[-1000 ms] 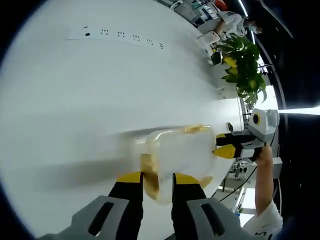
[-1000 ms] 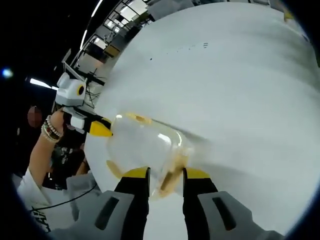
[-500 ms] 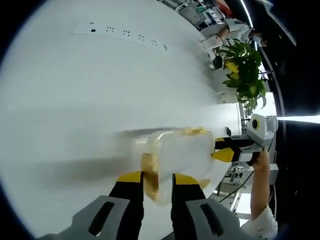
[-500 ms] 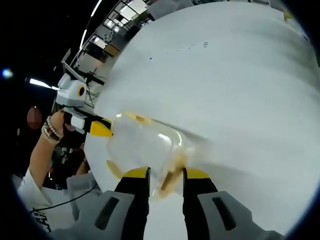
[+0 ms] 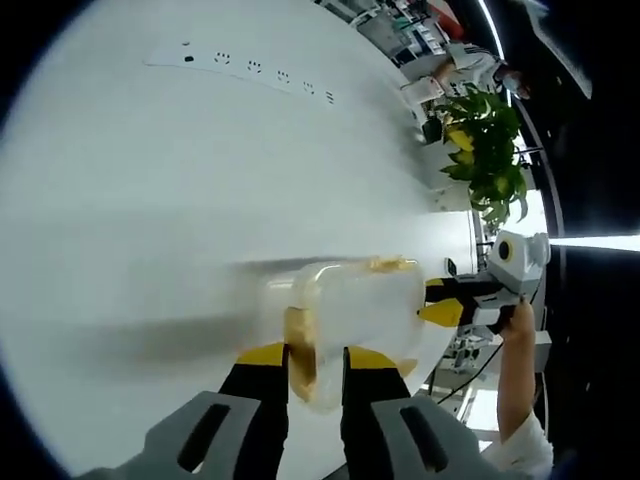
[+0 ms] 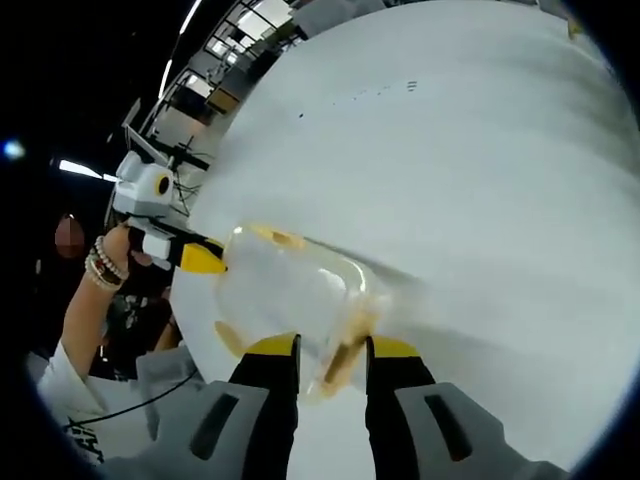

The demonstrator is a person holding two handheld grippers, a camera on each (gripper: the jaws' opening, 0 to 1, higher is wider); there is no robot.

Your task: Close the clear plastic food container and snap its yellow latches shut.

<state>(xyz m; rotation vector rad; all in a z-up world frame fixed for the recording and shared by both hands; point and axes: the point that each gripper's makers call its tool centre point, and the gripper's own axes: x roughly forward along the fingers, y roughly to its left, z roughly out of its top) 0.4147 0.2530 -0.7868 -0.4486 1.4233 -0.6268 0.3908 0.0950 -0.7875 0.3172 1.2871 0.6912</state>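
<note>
The clear plastic food container (image 5: pixel 352 305) lies on the white table (image 5: pixel 150 200), lid down on it. In the left gripper view my left gripper (image 5: pixel 315 358) is shut on the yellow latch (image 5: pixel 298 352) at the near end. Another yellow latch (image 5: pixel 392 264) shows on the far side. My right gripper (image 5: pixel 442 301) comes in from the right and touches the opposite end. In the right gripper view the container (image 6: pixel 290 290) sits just past my right gripper (image 6: pixel 332 350), which is shut on the near yellow latch (image 6: pixel 343 352). My left gripper (image 6: pixel 195 257) meets the far end.
A white power strip (image 5: pixel 250 70) lies far across the table, also seen as a power strip (image 6: pixel 385 93) in the right gripper view. A green plant (image 5: pixel 485 150) stands beyond the table edge. A person's hand (image 6: pixel 100 265) with bracelets holds the left gripper.
The left gripper view has shifted slightly, so the camera moved a little. The container and both grippers keep their places on it.
</note>
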